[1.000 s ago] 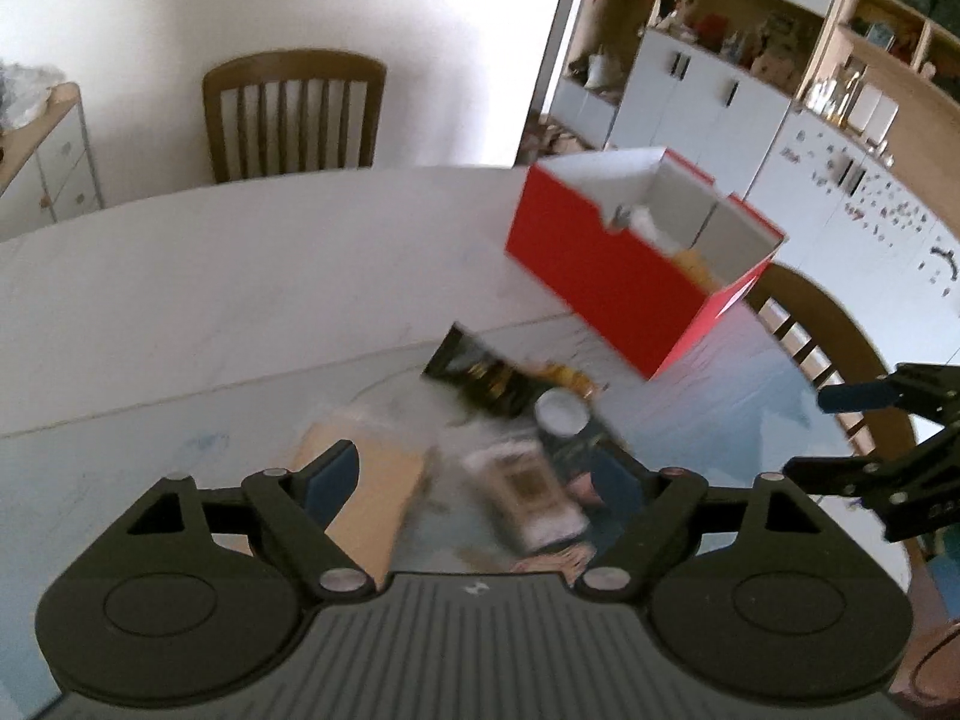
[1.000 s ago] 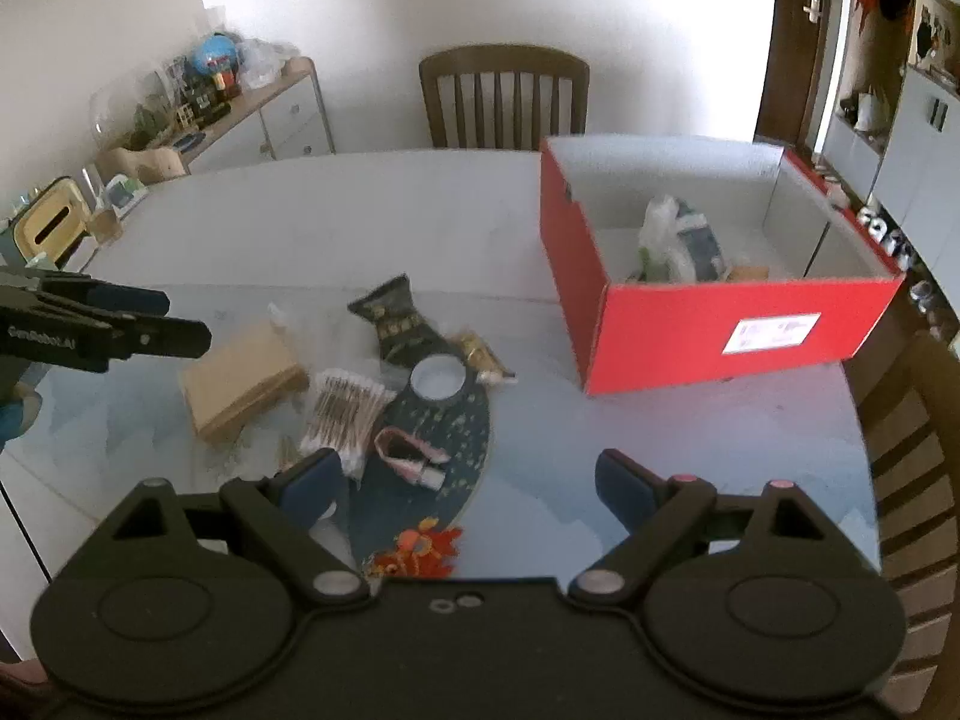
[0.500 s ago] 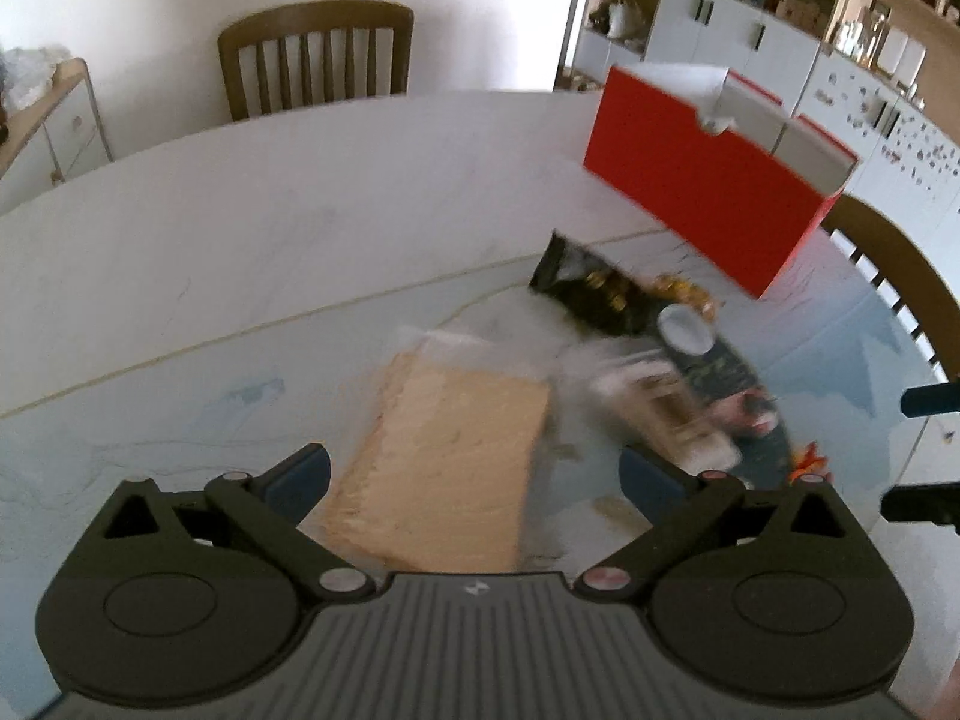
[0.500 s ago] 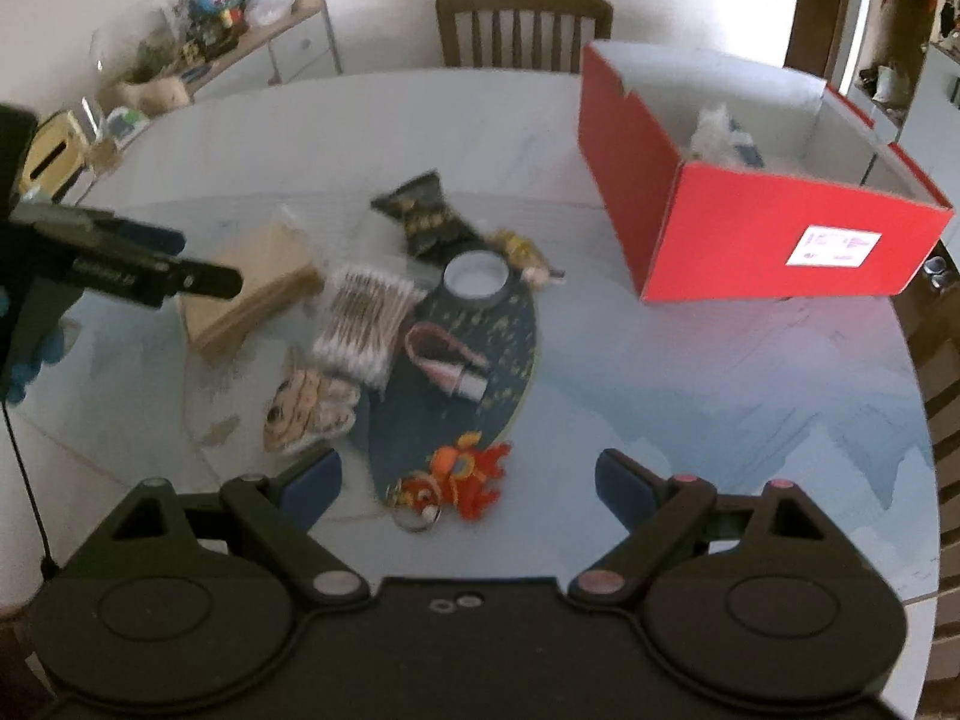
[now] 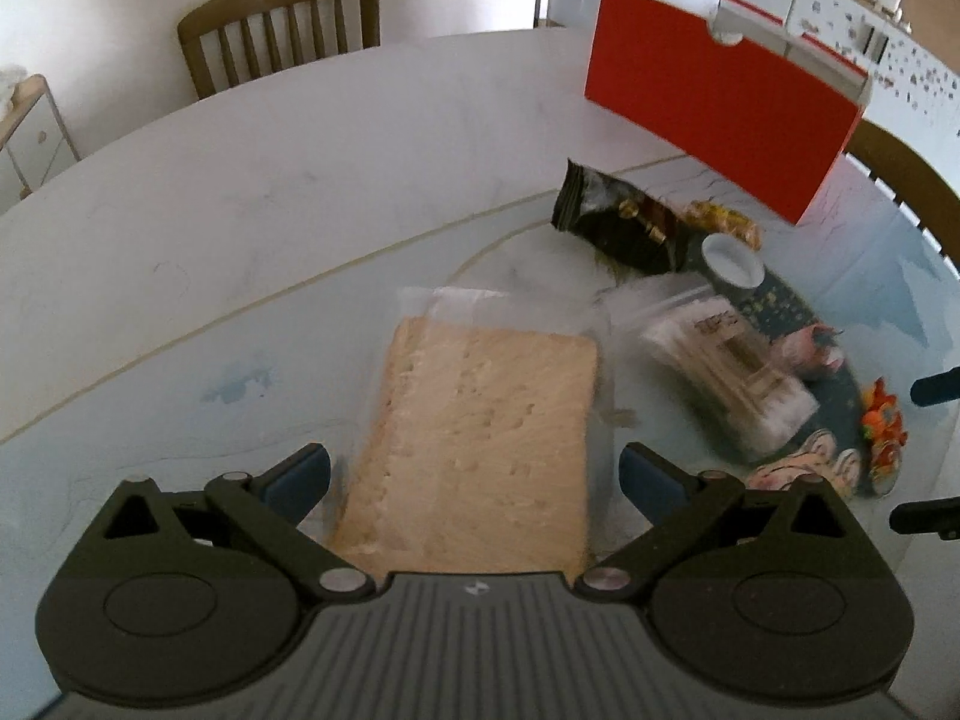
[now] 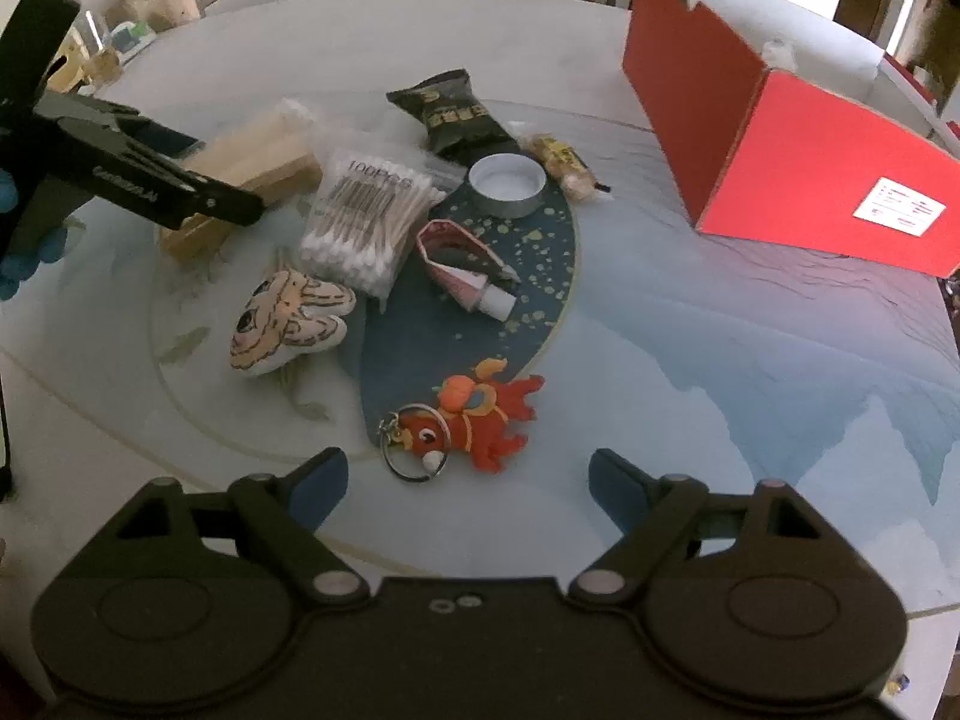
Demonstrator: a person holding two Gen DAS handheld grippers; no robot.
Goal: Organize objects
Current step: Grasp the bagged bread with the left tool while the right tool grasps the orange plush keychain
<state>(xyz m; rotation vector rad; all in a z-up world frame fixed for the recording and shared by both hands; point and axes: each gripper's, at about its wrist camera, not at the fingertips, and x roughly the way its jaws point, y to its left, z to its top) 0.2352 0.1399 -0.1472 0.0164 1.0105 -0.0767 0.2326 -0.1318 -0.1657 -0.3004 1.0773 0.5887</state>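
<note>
My left gripper point(image 5: 474, 474) stands wide open, pointing steeply down, with a tan packet in clear wrap point(image 5: 486, 420) lying on the table between its fingers; the pads do not press on it. In the right wrist view the left gripper point(image 6: 210, 174) straddles that tan packet point(image 6: 282, 150). My right gripper point(image 6: 468, 471) hangs low over a red fish keychain point(image 6: 480, 420). Its jaws are closing, and the keychain lies just ahead of the fingertips, untouched. A red open box point(image 6: 810, 180) stands at the far right of the table.
A cotton swab pack point(image 6: 366, 222), black snack bag point(image 6: 456, 111), round tin lid point(image 6: 507, 183), pink tube point(image 6: 468, 270), tiger plush point(image 6: 288, 318) and wrapped candy point(image 6: 564, 165) lie clustered mid-table. A wooden chair point(image 5: 282, 30) stands behind the table.
Both grippers have dropped toward the table. The left one spread wider and now frames the tan packet. The right one came in over the fish keychain.
</note>
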